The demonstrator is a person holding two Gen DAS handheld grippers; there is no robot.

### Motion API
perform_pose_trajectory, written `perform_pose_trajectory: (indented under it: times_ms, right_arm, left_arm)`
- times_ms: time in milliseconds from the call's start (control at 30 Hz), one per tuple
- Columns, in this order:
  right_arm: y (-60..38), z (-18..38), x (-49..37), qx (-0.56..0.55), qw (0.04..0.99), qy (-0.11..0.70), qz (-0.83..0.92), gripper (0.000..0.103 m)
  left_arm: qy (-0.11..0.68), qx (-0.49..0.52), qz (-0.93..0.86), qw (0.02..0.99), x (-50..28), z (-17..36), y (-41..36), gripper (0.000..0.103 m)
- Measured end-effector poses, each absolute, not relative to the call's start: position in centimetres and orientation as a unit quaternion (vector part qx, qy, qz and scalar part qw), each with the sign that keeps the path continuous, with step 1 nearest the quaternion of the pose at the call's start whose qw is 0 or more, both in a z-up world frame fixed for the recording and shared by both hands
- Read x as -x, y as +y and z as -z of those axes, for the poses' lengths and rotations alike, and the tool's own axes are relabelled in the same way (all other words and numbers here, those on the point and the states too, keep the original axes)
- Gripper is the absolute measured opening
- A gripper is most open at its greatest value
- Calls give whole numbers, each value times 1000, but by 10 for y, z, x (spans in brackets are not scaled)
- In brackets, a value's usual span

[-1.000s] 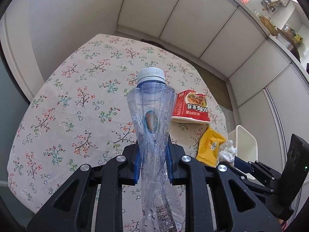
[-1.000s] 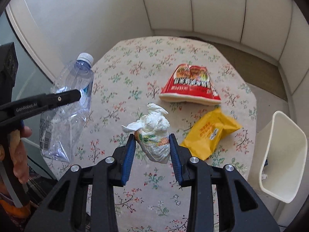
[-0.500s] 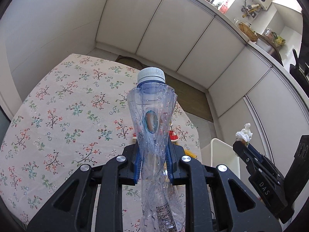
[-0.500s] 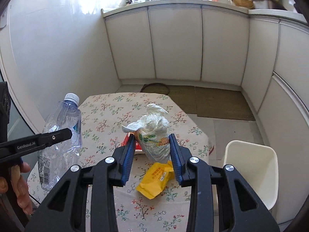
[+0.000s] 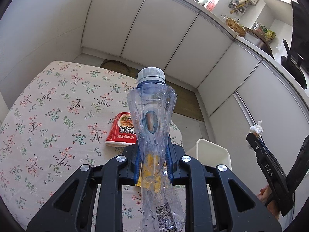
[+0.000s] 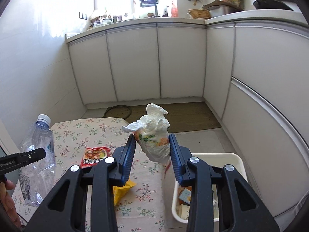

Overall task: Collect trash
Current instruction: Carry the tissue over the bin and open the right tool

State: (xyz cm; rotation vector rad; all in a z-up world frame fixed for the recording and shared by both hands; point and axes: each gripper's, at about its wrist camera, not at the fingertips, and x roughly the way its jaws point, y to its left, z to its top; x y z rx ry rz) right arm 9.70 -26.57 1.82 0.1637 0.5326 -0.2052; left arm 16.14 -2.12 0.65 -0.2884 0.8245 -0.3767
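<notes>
My left gripper point(image 5: 152, 152) is shut on a crushed clear plastic bottle point(image 5: 152, 116) with a white cap, held upright above the floral table point(image 5: 48, 112). The same bottle point(image 6: 36, 154) shows at the left of the right wrist view. My right gripper point(image 6: 152, 147) is shut on a crumpled white tissue wad point(image 6: 153, 133) with printed wrapper, raised near the table's right edge. A red snack packet point(image 5: 120, 129) and a yellow packet point(image 6: 121, 191) lie on the table. A white bin point(image 6: 239, 162) stands on the floor beside the table, with some trash inside.
White cabinets point(image 6: 160, 61) wrap the room behind and to the right. A brown mat point(image 6: 183, 116) covers the floor beyond the table. The counter point(image 6: 251, 15) carries pans and baskets. A hand point(image 6: 5, 193) holds the left tool.
Both grippers have risen and tilted up with their loads still held. The right gripper swung toward the white bin, whose inside now shows below it.
</notes>
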Motion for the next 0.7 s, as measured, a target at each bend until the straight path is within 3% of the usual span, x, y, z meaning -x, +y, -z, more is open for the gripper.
perform_pose_trajectory:
  times_ms: [533, 700]
  right_arm:
    - [-386, 16, -74, -97, 929, 253, 251, 38]
    - [-411, 19, -66, -114, 921, 255, 271, 59]
  left_arm:
    - [394, 96, 268, 874, -146, -1, -150, 20]
    - [399, 77, 293, 865, -143, 5, -188, 20]
